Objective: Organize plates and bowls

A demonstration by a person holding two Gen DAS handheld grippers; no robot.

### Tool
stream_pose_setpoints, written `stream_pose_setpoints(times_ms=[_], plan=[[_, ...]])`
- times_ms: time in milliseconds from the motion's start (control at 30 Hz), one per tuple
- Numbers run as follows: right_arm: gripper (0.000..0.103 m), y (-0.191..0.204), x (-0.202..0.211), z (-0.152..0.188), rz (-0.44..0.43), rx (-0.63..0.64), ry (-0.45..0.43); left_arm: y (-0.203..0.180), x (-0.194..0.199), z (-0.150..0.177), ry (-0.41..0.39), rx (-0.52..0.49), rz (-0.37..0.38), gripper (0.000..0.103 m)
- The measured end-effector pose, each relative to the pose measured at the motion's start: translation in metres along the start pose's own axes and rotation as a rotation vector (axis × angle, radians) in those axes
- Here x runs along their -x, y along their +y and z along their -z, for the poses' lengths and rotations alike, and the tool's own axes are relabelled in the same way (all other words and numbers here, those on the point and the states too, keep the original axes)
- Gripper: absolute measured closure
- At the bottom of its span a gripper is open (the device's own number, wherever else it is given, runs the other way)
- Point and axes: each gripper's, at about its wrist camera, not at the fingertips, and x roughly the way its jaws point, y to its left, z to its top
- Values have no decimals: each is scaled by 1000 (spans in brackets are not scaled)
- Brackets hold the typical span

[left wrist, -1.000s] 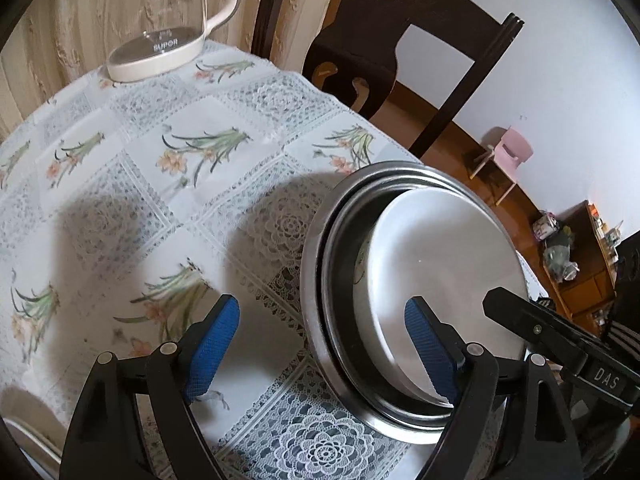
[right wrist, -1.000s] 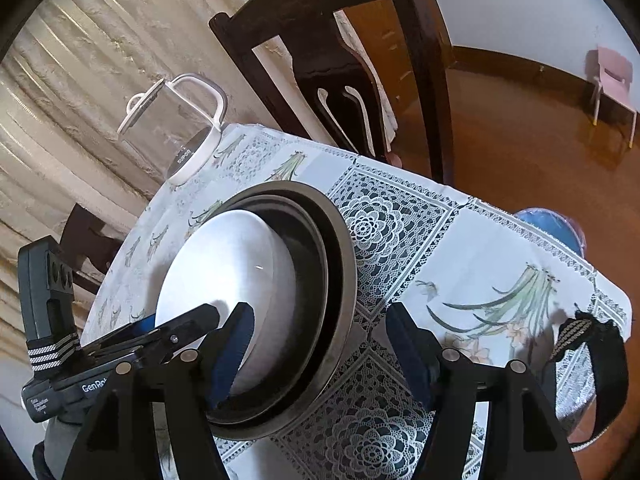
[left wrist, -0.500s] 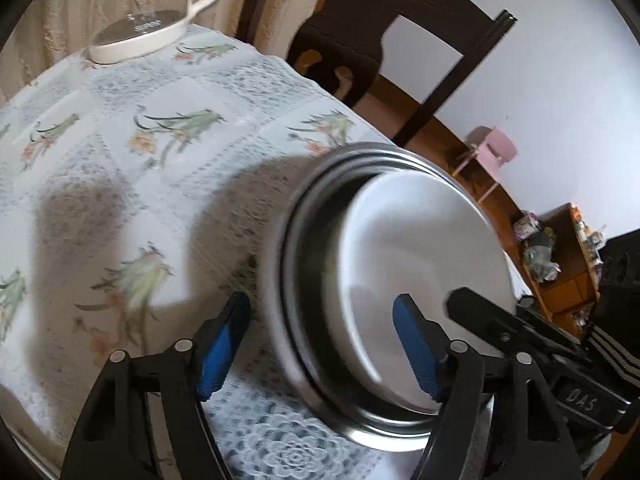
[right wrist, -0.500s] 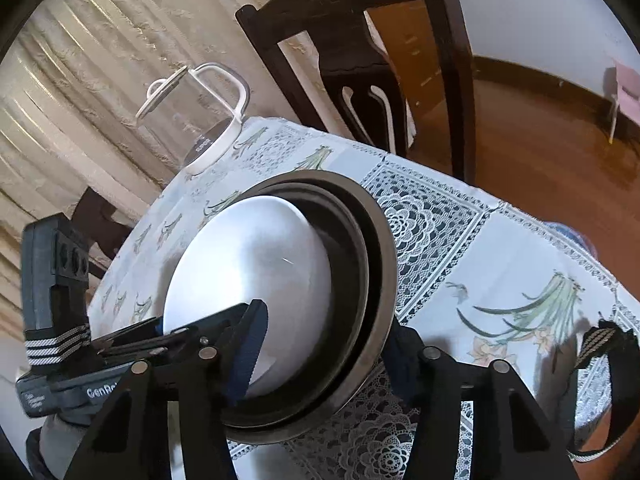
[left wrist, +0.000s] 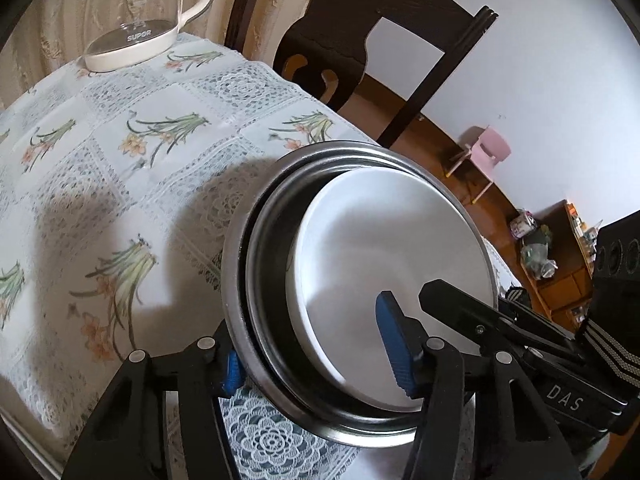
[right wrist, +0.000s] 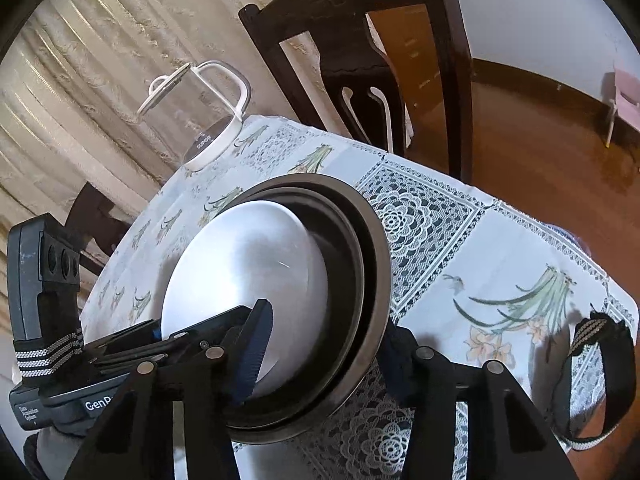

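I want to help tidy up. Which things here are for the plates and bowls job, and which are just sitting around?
For the job:
stacked metal plates
white bowl
left gripper
right gripper

Just sitting around:
glass kettle
dark chair
pink chair

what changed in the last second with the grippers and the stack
Both grippers moved in and straddled the rim of the stack: the left gripper now has one finger outside the rim and one over the white bowl, and the right gripper does the same on the opposite side. Neither is visibly clamped. The stack, kettle and chair stayed put.
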Motion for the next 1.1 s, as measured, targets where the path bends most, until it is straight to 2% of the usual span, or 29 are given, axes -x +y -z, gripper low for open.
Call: stream_pose_setpoints(times_ms=[467, 867, 1100], plan=[[51, 17, 15, 18, -38, 26, 27, 3, 31, 30, -5, 59, -24, 46], [51, 60, 33, 39, -103, 95, 29, 19, 86, 57, -76, 101, -60, 46], [51, 92, 33, 54, -146, 136, 57, 40, 121, 80, -120, 139, -86, 46]])
